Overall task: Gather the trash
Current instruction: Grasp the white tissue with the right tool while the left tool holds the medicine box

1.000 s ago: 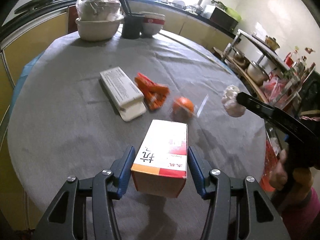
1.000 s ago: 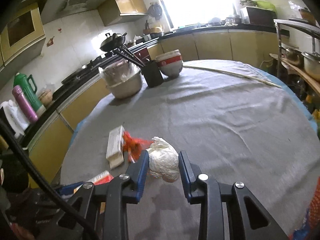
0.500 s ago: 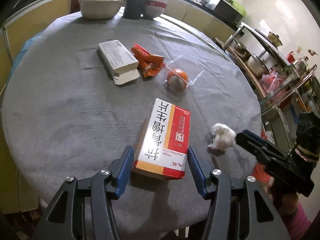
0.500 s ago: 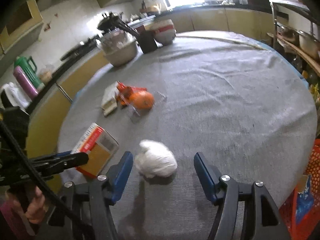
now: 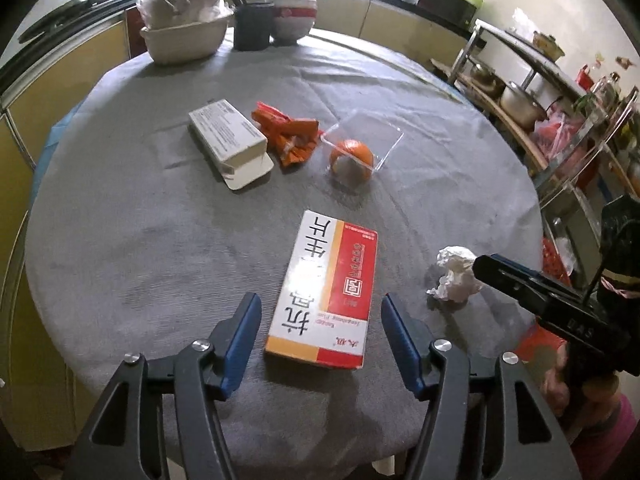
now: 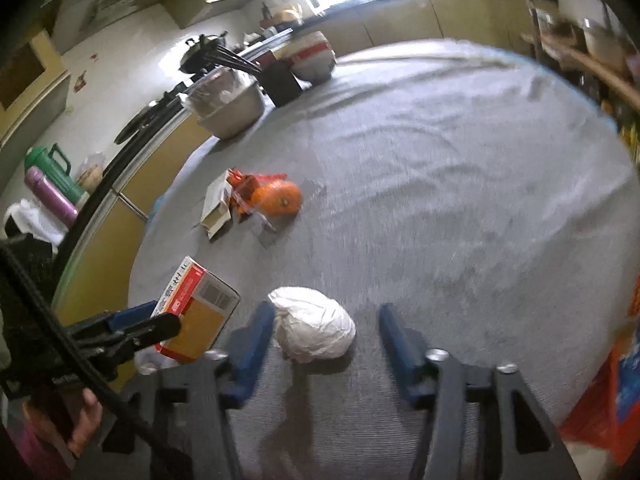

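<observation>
Grey cloth covers the round kitchen table, with yellow cabinets curving behind it. At the far edge stand a wrapped basin, a dark chopstick holder and a red-banded bowl.

My left gripper is spread wide, grasping nothing. The red and white medicine box lies flat on the cloth between its blue pads, clear of both.

My right gripper is spread too, holding nothing. The crumpled white tissue sits on the cloth between its fingers, close against the left pad and well apart from the right one. From the left camera the tissue lies just right of the box, near the table's edge.

Further out lie a white carton, a crumpled orange wrapper touching it, and an orange peel resting against a clear plastic tray.
</observation>
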`<move>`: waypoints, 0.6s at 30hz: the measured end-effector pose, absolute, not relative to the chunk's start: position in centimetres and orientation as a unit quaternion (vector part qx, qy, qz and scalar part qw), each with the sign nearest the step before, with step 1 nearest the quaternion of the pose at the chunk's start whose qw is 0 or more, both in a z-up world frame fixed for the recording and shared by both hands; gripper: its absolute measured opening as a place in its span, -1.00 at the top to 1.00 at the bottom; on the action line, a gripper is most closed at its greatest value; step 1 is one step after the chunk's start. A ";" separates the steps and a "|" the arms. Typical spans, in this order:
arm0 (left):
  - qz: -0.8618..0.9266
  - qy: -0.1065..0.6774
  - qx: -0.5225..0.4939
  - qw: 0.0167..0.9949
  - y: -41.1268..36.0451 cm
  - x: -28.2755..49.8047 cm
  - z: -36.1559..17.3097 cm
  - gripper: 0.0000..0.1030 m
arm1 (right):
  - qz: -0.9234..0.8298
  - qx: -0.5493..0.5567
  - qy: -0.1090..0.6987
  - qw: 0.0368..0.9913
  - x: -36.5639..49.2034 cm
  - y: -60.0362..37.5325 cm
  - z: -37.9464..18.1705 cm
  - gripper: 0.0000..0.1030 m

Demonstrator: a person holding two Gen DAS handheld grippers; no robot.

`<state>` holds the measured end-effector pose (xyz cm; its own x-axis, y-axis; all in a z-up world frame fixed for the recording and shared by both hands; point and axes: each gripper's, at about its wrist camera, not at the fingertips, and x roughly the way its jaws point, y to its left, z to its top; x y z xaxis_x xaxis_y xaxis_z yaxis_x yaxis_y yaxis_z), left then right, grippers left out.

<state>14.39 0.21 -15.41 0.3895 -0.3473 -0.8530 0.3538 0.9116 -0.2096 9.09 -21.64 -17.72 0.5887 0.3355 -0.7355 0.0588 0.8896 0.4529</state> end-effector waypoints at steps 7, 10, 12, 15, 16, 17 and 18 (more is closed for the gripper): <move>-0.207 0.527 -0.027 0.824 0.1 15.2 -16.7 -0.07 | 0.091 0.227 0.443 0.863 9.1 -21.0 -18.4 0.22; -0.202 0.517 -0.029 0.831 0.3 15.0 -16.2 -0.06 | 0.088 0.217 0.430 0.872 8.6 -21.0 -17.7 0.22; -0.199 0.509 -0.026 0.837 0.3 14.7 -15.6 -0.06 | 0.086 0.212 0.419 0.879 8.2 -21.2 -17.0 0.22; -0.190 0.491 -0.009 0.850 -0.2 14.0 -14.2 -0.06 | 0.081 0.206 0.403 0.888 7.6 -21.7 -16.0 0.22; -0.188 0.485 -0.002 0.854 -0.5 13.7 -13.6 -0.06 | 0.080 0.207 0.397 0.890 7.4 -22.0 -15.6 0.22; -0.187 0.480 0.004 0.857 -0.8 13.6 -13.2 -0.06 | 0.079 0.208 0.392 0.893 7.2 -22.2 -15.2 0.22; -0.186 0.474 0.011 0.860 -1.0 13.4 -12.8 -0.06 | 0.078 0.208 0.386 0.895 7.1 -22.4 -14.8 0.22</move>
